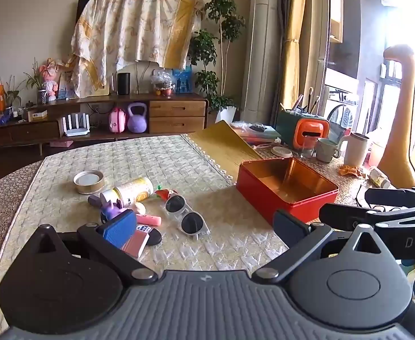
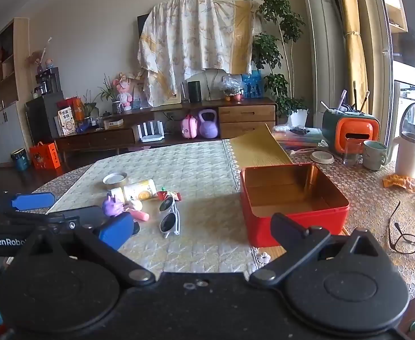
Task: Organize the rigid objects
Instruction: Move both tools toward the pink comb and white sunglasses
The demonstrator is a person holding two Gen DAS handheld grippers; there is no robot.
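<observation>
Two grippers are in my hands, both spread wide with nothing between the fingers: the left gripper (image 1: pixel 204 228) hangs over the near part of the surface (image 1: pixel 179 158), and the right gripper (image 2: pixel 200 231) hangs beside it, just in front of the red tin (image 2: pixel 294 206). That tin stands open and I see nothing inside it; it sits toward the right side of the surface, partly off the right edge of the quilted mat (image 2: pixel 184 164). Its gold lid (image 2: pixel 257 146) leans behind it, tilted up.

Loose items I am to sort lie in a cluster on the mat, left of the tin and well apart from it. White sunglasses (image 1: pixel 187 216) lie nearest the tin. A cream bottle (image 1: pixel 132 191) lies on its side behind them, with a round metal lid (image 1: pixel 89 181) farther back. A purple toy (image 1: pixel 111 208) touches the bottle, and a pink piece (image 1: pixel 149 220) lies just beside the toy. Dark-framed eyeglasses (image 2: pixel 408 240) rest near the right edge of the surface.
</observation>
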